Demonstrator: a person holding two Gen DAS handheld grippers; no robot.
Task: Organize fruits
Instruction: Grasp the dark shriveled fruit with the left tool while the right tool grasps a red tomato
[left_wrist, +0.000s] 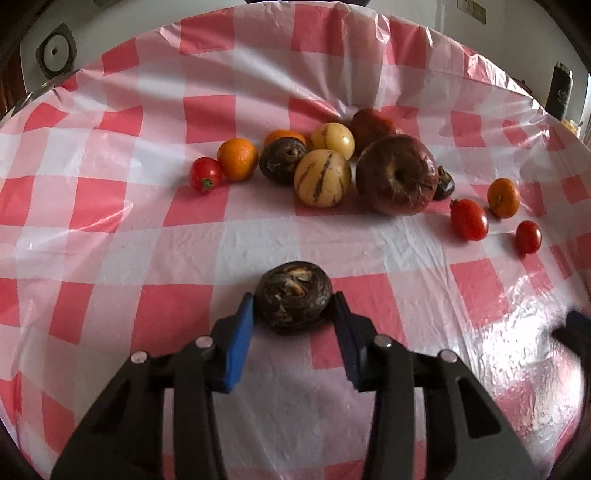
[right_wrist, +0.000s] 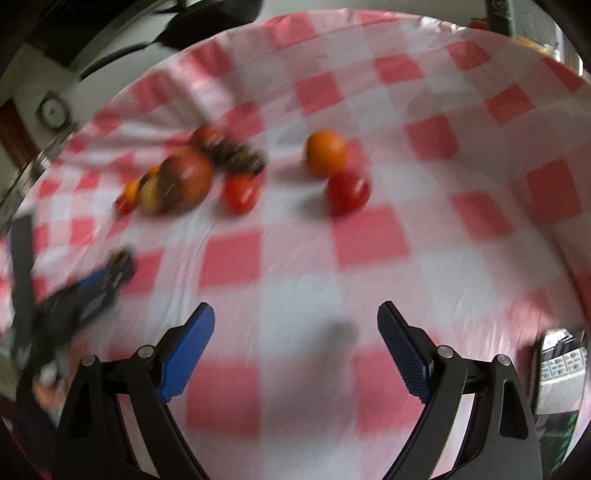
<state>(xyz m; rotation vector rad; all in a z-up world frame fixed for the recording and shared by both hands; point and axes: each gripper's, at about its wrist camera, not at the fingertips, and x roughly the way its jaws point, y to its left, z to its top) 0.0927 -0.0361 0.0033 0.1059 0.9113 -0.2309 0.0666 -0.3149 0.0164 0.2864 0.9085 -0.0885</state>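
left gripper (left_wrist: 293, 308): my blue pads clamp the dark chestnut (left_wrist: 294, 297) from both sides, low on the checked cloth (left_wrist: 110, 258)
right gripper (right_wrist: 295, 345): my jaws gape wide, nothing between
fruit pile (left_wrist: 321, 166): well beyond the chestnut

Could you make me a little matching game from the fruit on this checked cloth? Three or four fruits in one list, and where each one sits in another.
Things:
1. dark brown round fruit
2. big wrinkled apple
3. striped yellow fruit
4. lone tomato

Places:
A. far left end of the fruit row
B. between the left gripper jaws
C. directly left of the apple
D. middle of the row, stem dimple facing the camera

Pairs: 1-B, 2-D, 3-C, 4-A
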